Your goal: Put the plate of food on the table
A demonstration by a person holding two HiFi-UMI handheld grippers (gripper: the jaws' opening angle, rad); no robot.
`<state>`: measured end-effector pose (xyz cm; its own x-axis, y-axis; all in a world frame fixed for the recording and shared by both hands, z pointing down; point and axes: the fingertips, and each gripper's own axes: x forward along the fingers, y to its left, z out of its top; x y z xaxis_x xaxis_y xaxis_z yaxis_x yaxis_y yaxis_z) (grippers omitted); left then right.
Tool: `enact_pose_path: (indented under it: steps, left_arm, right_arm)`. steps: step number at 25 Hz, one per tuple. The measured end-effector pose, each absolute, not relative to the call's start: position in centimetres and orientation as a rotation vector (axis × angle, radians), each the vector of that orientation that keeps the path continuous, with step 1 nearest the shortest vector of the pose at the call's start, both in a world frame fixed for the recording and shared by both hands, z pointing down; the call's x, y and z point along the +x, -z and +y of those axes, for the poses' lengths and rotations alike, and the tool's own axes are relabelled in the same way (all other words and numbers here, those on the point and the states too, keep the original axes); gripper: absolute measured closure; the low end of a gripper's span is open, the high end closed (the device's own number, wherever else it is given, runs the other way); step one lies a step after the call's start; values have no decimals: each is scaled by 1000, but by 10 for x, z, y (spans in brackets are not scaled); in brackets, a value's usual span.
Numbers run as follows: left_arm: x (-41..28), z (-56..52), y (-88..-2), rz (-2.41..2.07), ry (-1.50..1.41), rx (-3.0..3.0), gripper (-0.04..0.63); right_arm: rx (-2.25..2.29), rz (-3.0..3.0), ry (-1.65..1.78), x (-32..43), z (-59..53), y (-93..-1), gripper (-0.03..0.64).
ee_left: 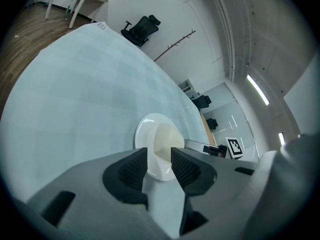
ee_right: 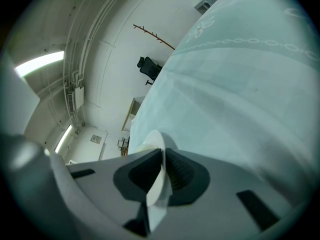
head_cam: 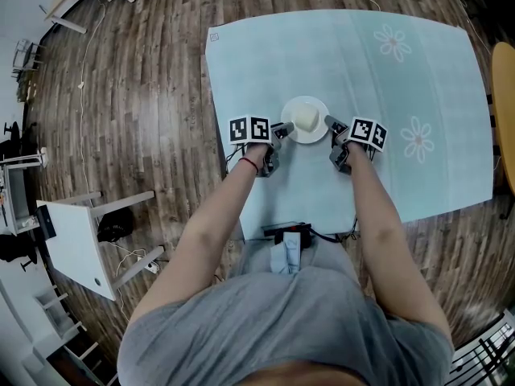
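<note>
Plate (head_cam: 315,136) of food flat on the table (head_cam: 418,71), between your grippers. Left gripper (head_cam: 282,129): jaws wide apart, the near rim loose between them. Right gripper (head_cam: 331,125): jaws pinched on the opposite rim, so release there next.

We found the plate (head_cam: 315,107) on the bench (head_cam: 386,151), towards its near edge, with the food (head_cam: 305,117) on the plate. The left claw (head_cam: 286,127) lay at the plate's left rim and the right claw (head_cam: 329,121) at its right rim.
</note>
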<state>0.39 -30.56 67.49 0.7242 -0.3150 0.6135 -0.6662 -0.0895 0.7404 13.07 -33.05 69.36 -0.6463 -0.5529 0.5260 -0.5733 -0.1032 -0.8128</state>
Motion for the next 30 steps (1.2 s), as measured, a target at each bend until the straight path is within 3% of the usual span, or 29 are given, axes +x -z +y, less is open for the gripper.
enact_pose_path:
  steps: [16, 23, 30]
  left_arm:
    - [39, -219, -618, -595, -413, 2206, 468]
    - [36, -210, -612, -582, -463, 2344, 575]
    - [38, -204, -608, -552, -440, 2354, 575]
  right_arm:
    - [1322, -2054, -1859, 132, -329, -697, 578]
    - [1328, -2026, -1855, 136, -327, -702, 578]
    - [1308, -2053, -1783, 138, -321, -696, 578]
